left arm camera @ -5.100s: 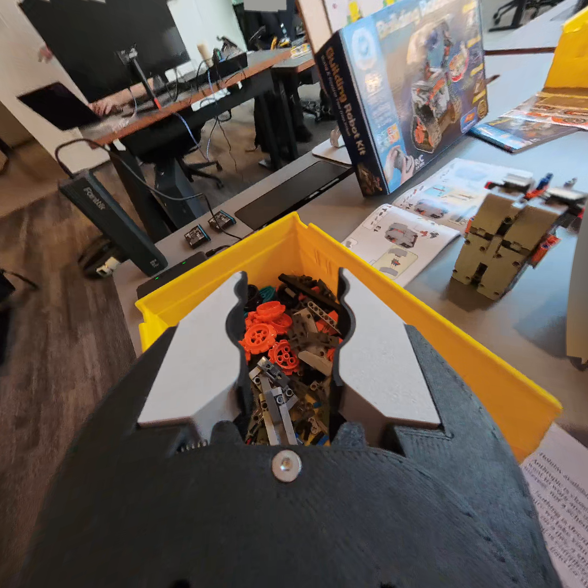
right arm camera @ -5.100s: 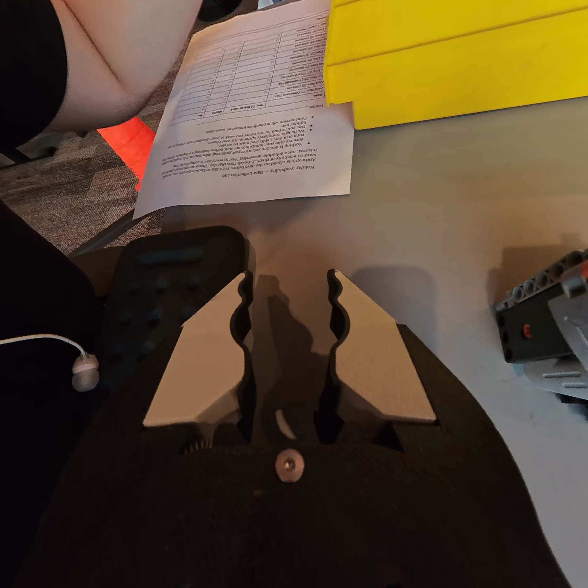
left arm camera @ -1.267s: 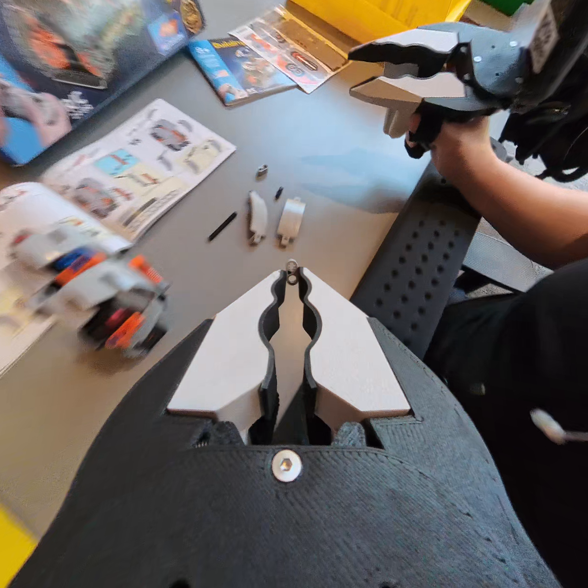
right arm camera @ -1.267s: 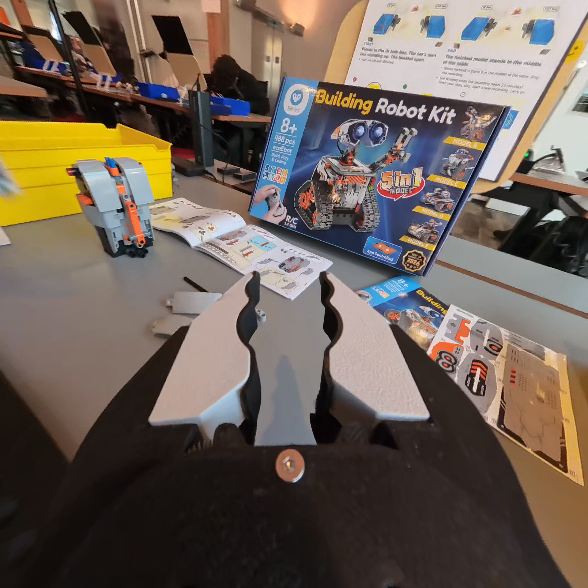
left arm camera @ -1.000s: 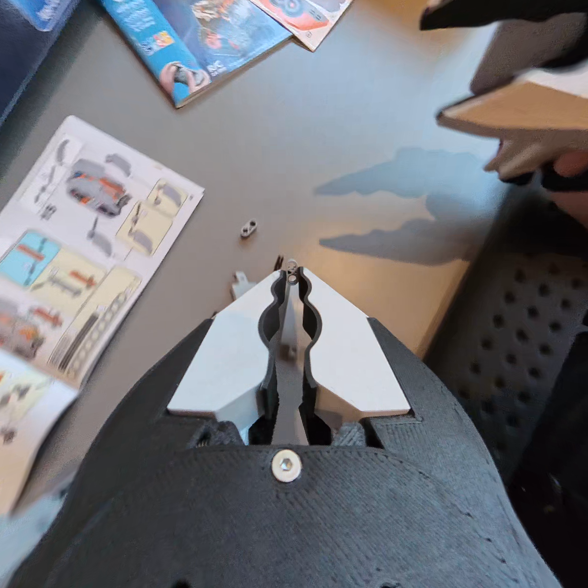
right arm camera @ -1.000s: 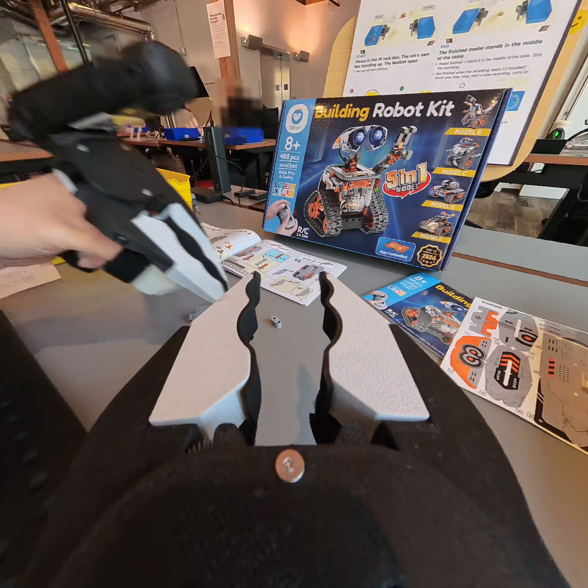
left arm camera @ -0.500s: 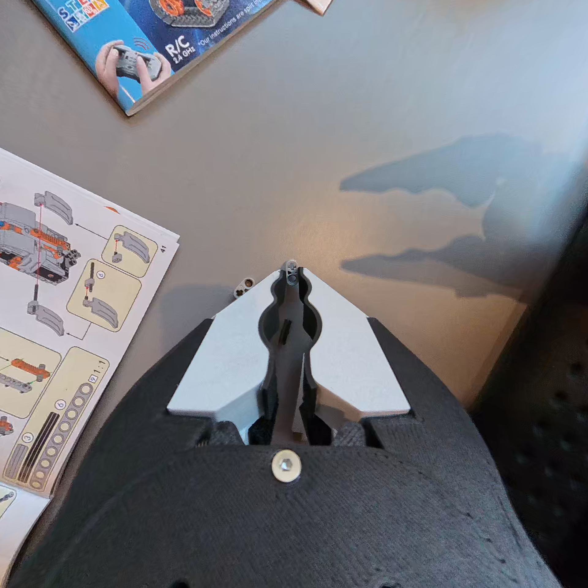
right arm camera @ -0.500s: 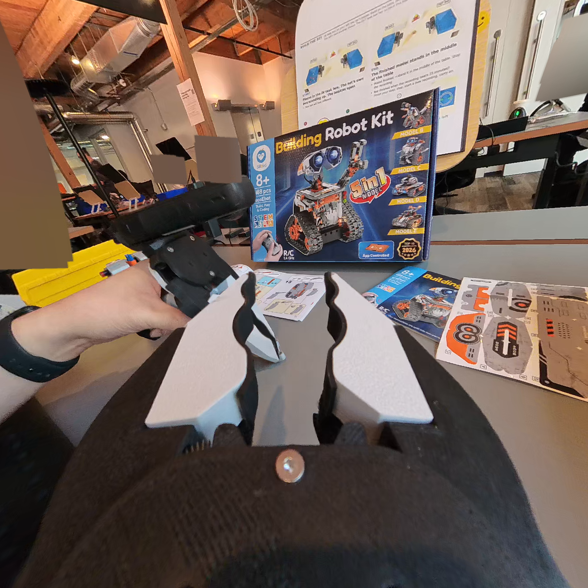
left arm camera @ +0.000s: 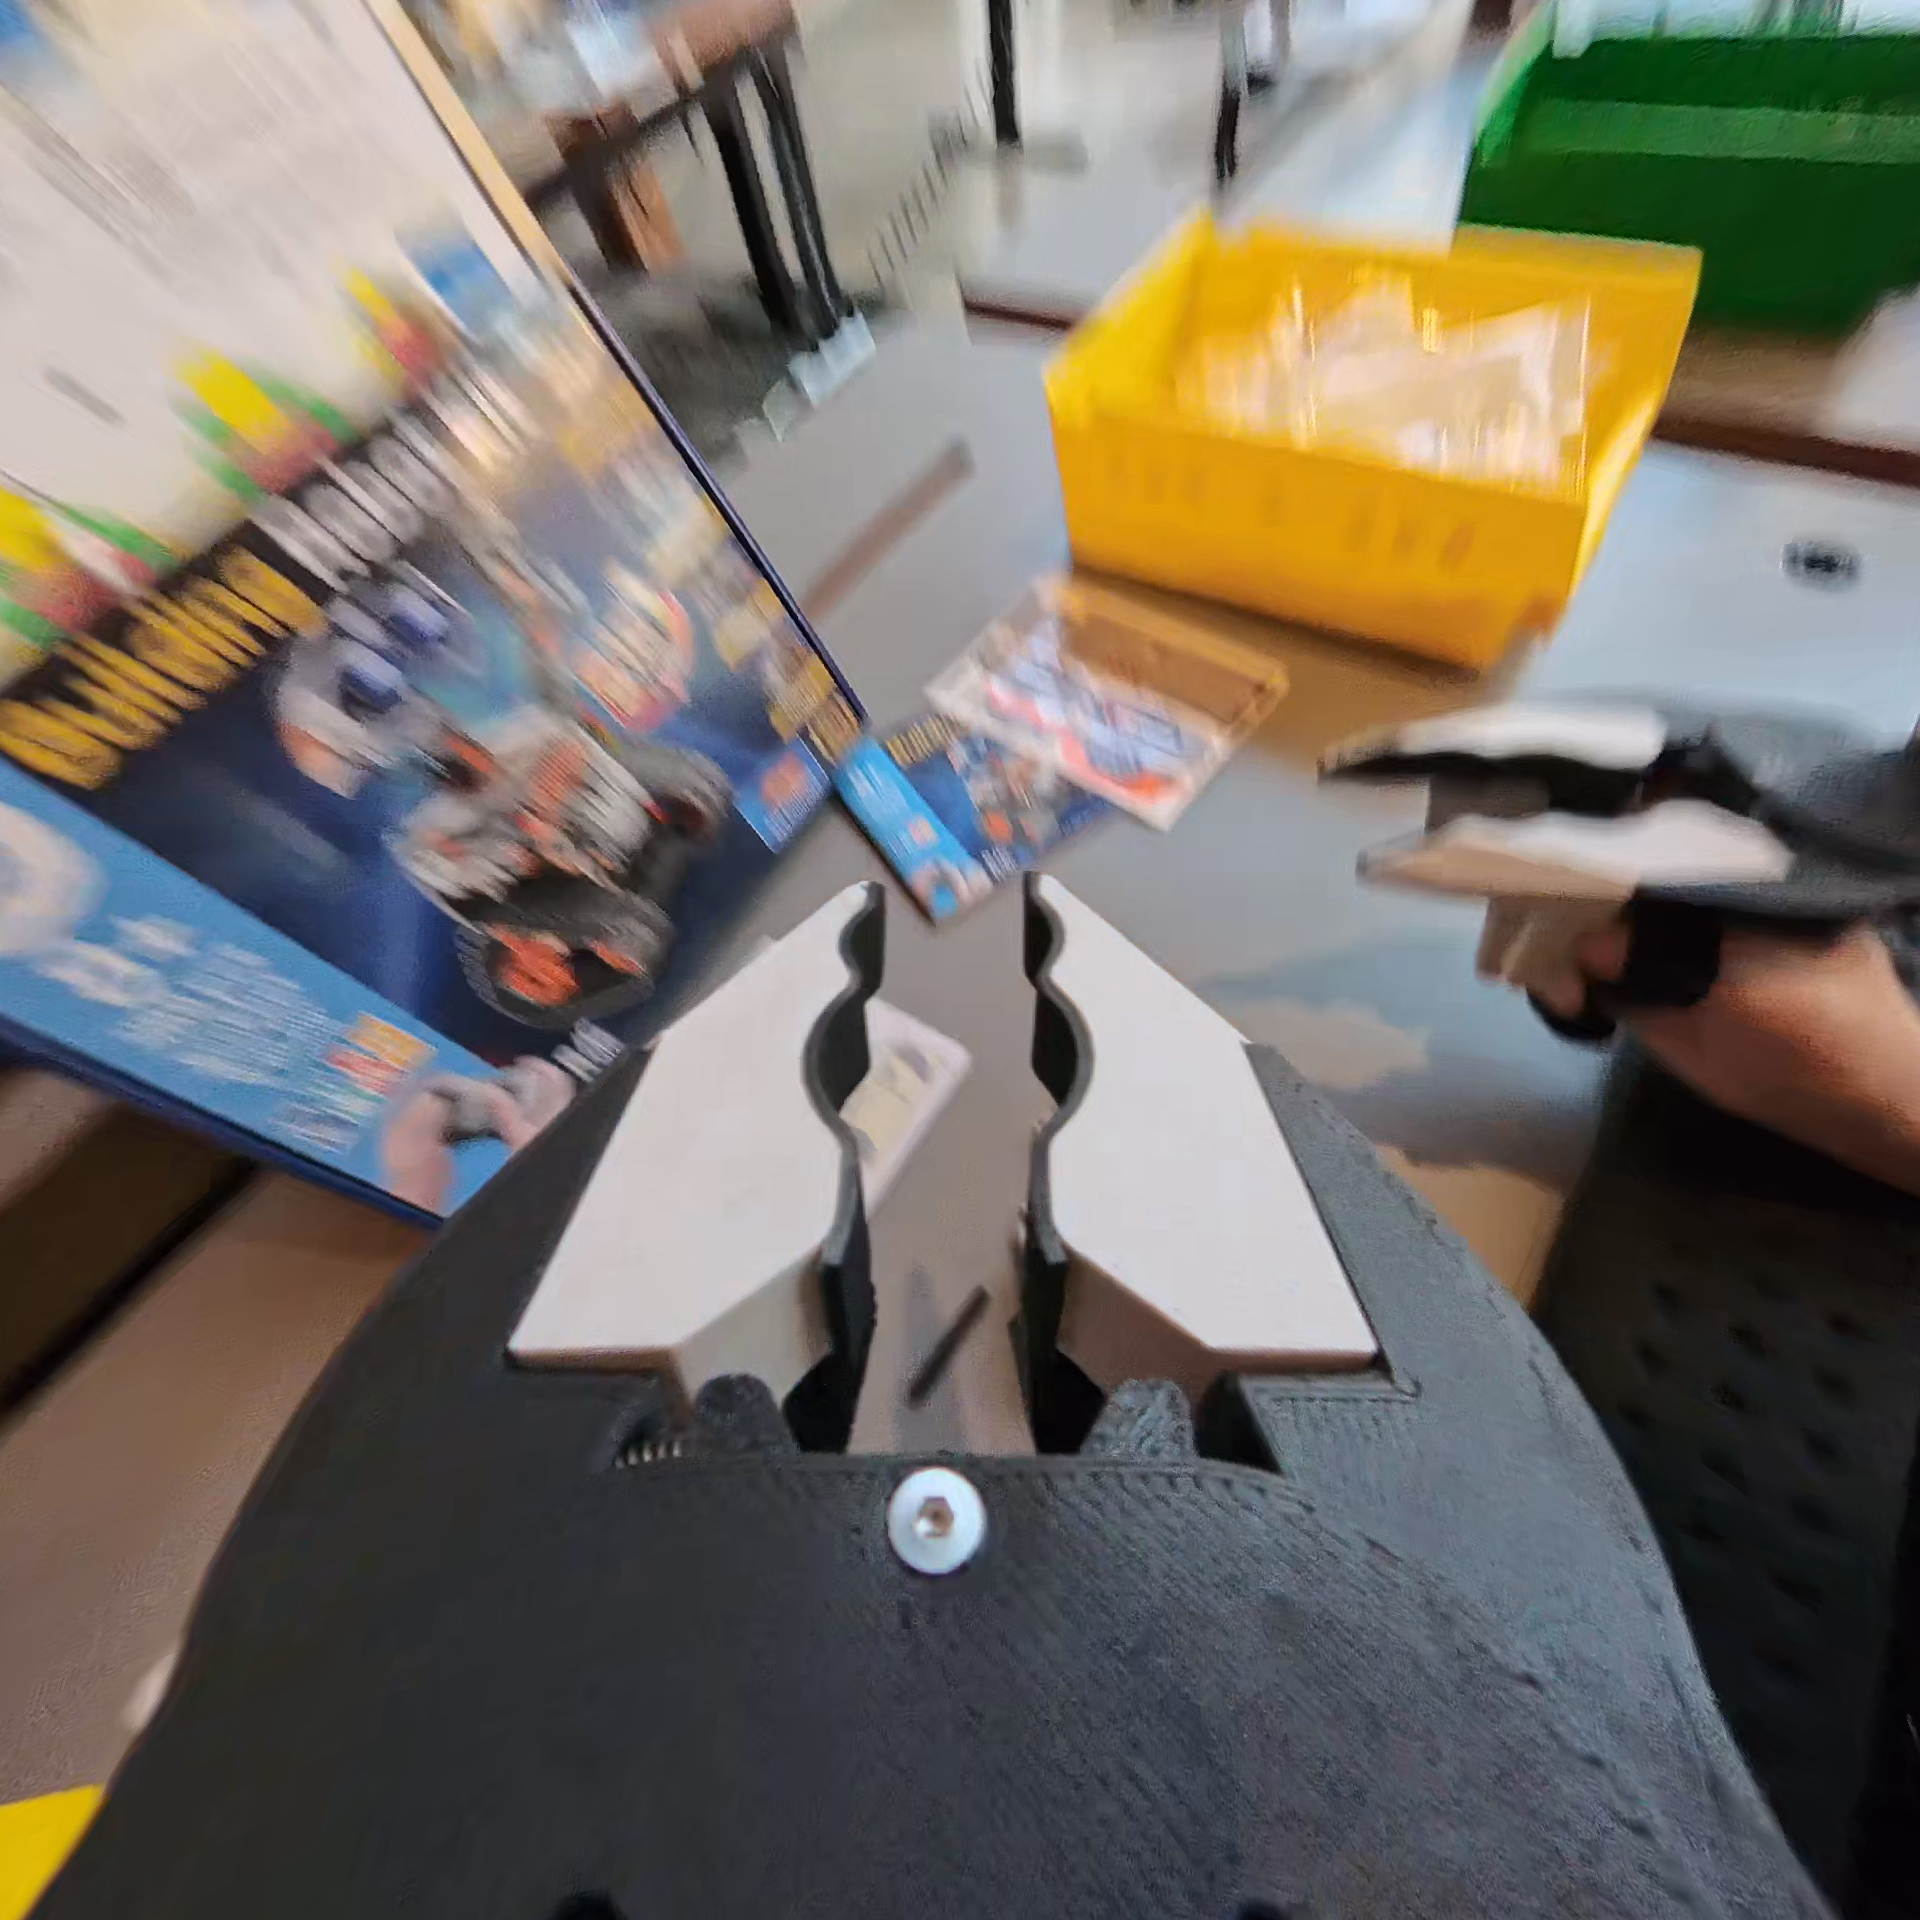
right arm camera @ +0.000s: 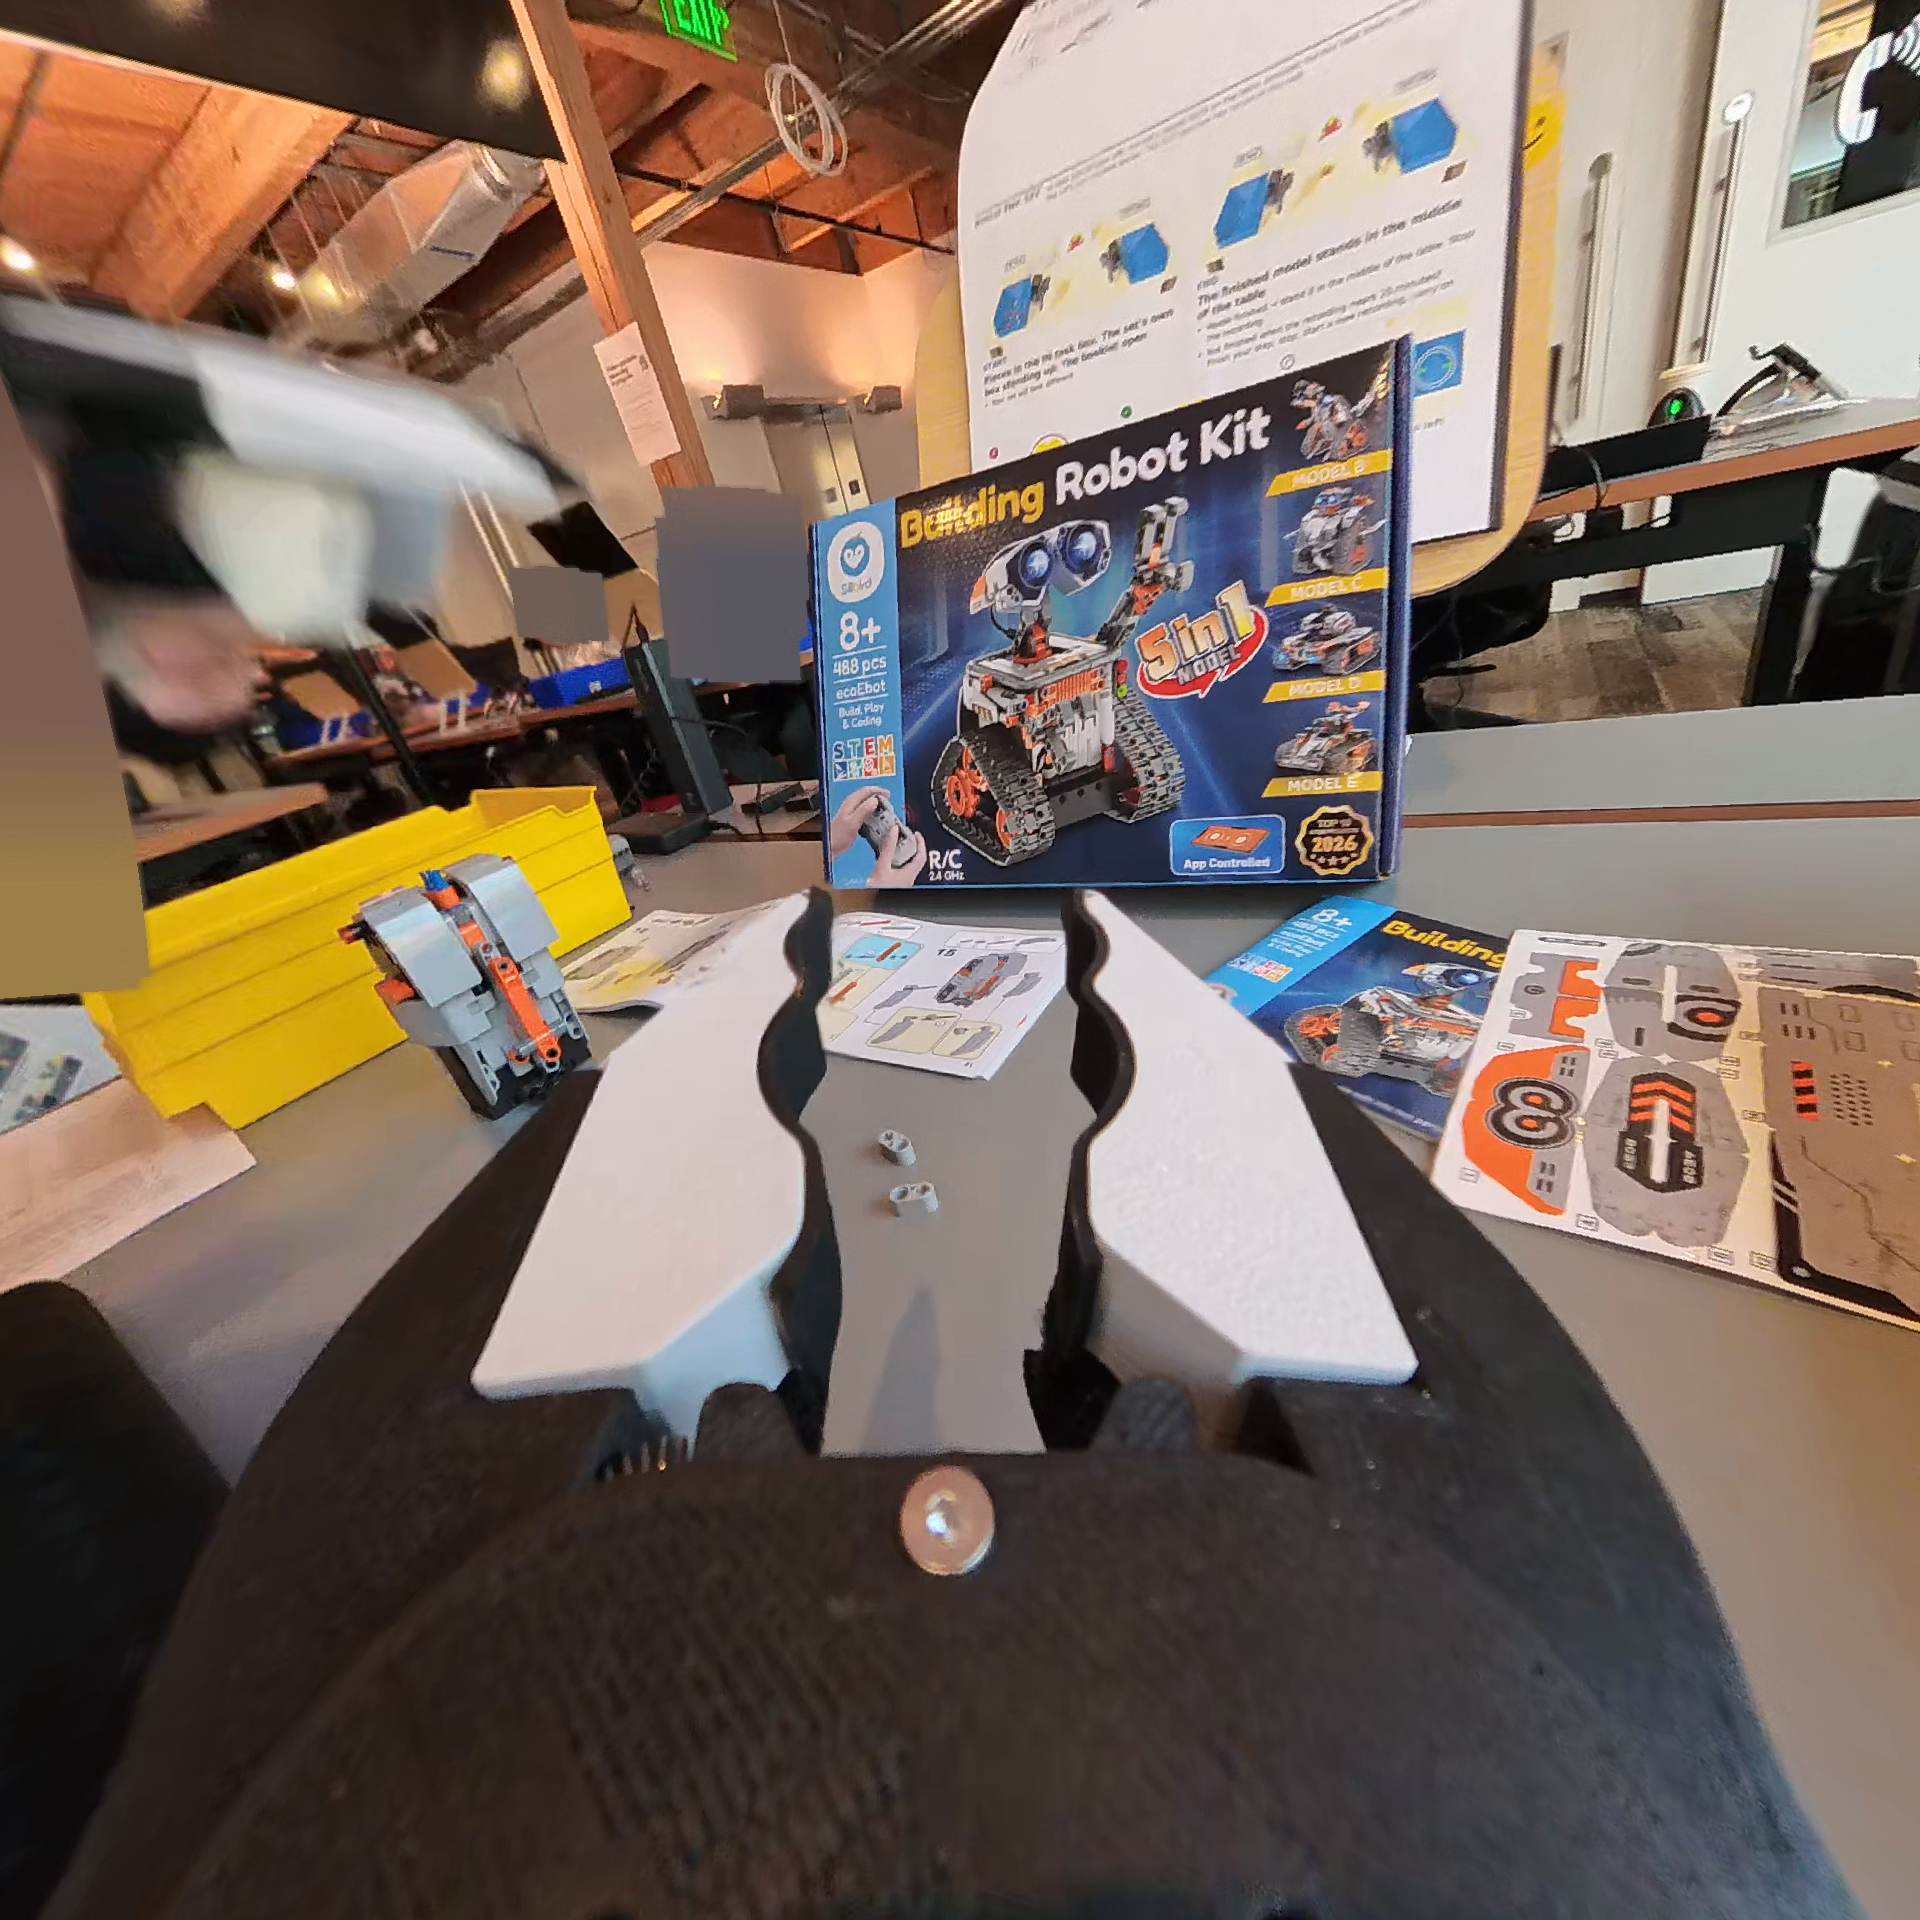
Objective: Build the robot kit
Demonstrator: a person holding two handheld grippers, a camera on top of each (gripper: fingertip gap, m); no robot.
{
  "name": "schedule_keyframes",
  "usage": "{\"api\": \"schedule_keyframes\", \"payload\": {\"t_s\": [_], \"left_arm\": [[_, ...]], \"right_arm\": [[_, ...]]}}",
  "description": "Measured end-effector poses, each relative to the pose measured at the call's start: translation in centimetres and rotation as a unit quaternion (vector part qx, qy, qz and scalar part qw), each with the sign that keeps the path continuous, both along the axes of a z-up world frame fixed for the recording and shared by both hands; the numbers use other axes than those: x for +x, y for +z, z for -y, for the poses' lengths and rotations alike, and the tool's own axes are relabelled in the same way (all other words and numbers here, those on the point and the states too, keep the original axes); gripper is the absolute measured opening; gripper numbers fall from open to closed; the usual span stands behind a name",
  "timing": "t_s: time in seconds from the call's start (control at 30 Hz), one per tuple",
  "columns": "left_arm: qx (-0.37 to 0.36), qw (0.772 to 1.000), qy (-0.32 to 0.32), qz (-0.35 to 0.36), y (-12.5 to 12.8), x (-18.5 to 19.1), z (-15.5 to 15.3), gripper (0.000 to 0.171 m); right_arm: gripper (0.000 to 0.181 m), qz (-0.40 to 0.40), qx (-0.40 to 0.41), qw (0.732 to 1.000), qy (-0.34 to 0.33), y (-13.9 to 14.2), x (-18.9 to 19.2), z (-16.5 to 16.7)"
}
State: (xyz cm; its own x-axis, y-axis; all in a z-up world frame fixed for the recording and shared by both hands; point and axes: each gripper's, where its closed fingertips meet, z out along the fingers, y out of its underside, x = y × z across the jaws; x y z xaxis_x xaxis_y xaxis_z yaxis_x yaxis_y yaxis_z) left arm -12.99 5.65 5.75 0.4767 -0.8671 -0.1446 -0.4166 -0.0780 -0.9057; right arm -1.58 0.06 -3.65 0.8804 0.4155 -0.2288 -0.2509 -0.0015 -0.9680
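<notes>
left tongs (left arm camera: 951, 904) agape, empty; right tongs (right arm camera: 945, 920) agape above two small grey connectors (right arm camera: 906, 1172).

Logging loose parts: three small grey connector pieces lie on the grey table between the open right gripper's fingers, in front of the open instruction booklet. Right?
Not three. The right wrist view shows two small grey connector pieces on the grey table between the open right gripper's fingers, before the open instruction booklet.
</notes>
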Motion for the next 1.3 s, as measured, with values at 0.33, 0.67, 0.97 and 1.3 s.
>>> {"api": "schedule_keyframes", "payload": {"t_s": [0.33,0.67,0.97,1.3], "left_arm": [[0.108,0.979,0.114,0.13,9.2,-7.5,-4.1,0.053],[0.132,0.974,0.142,0.115,7.5,-10.5,-8.1,0.048],[0.154,0.956,0.179,0.174,8.7,-11.4,-9.5,0.028],[0.146,0.961,0.161,0.171,7.2,-9.1,-11.1,0.011]], "right_arm": [[0.046,0.039,-0.012,0.999,0.033,0.0,-1.7,-2.2],[0.072,0.072,0.08,0.994,0.024,14.9,-3.8,-10.9],[0.044,0.077,0.077,0.993,0.041,16.4,-3.9,-16.2],[0.0,0.136,0.003,0.976,0.172,13.7,-6.9,-15.4]]}}
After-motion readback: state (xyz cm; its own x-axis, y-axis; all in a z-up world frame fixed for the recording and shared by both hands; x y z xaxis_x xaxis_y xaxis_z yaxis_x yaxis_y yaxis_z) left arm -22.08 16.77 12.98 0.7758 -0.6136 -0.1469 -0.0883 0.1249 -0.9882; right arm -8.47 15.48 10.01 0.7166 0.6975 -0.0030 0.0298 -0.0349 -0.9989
